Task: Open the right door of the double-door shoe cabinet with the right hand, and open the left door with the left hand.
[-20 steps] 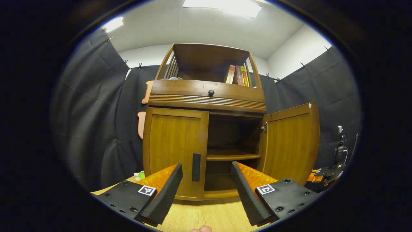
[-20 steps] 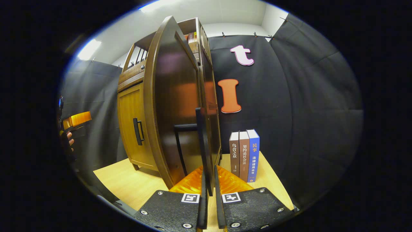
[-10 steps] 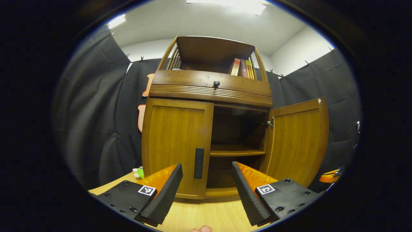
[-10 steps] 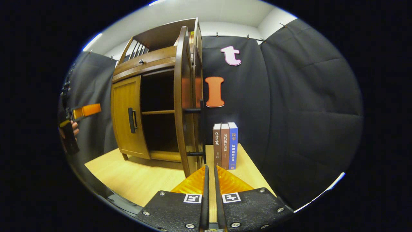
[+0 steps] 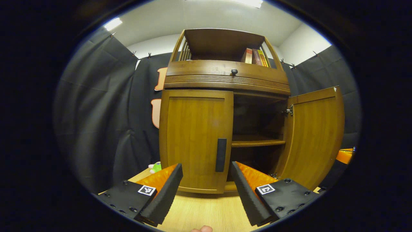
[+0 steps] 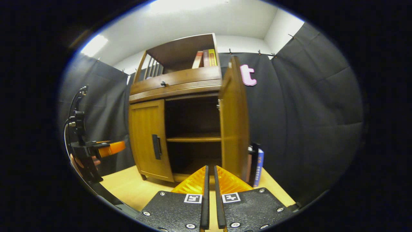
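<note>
Right wooden cabinet door (image 5: 313, 135) swung open. Left wooden door (image 5: 196, 138) shut, black bar handle (image 5: 221, 155) ungrasped. My left gripper (image 5: 206, 190) spread wide; right gripper (image 6: 210, 196) pressed together, empty.

Black cloth walls (image 5: 96, 106) hang all around, a white ceiling (image 6: 193, 29) has bright lights (image 5: 112, 24), and the tabletop (image 6: 128, 190) is light wood.
</note>
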A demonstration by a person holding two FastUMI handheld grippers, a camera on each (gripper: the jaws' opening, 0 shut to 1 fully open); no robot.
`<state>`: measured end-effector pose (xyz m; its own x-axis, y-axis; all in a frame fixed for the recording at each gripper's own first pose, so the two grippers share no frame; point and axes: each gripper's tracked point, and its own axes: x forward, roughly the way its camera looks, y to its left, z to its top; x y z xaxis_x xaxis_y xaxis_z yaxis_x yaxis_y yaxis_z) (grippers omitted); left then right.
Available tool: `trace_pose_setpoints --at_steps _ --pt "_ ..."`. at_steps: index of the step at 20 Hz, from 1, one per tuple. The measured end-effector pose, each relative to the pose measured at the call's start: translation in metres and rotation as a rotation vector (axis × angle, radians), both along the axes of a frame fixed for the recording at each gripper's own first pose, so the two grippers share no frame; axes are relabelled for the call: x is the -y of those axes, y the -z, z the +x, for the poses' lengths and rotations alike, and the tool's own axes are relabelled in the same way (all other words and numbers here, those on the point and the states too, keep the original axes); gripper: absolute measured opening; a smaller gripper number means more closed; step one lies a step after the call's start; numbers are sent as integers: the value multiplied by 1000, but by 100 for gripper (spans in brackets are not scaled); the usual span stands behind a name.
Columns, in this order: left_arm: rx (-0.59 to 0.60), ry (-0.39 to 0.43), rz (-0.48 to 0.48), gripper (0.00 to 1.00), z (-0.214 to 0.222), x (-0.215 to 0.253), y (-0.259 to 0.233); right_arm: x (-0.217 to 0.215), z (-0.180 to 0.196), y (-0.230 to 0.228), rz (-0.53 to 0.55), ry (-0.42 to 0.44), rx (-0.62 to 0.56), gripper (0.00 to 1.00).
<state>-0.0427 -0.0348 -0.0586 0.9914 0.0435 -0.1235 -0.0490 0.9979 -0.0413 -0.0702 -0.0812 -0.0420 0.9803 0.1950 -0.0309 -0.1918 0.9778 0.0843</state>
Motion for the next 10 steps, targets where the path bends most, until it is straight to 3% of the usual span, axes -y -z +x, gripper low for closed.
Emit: trace_pose_setpoints --at_steps 4,6,7,10 --pt "32 -51 31 98 -9 -20 -15 -4 28 9 32 36 -10 10" --pt "39 -59 41 98 -11 -23 -17 -4 35 16 28 42 -33 18" --pt "40 -56 37 98 -11 -23 -17 -4 35 20 27 45 -46 49" --pt "28 -26 13 98 -1 -15 -12 2 34 28 5 83 -57 72"
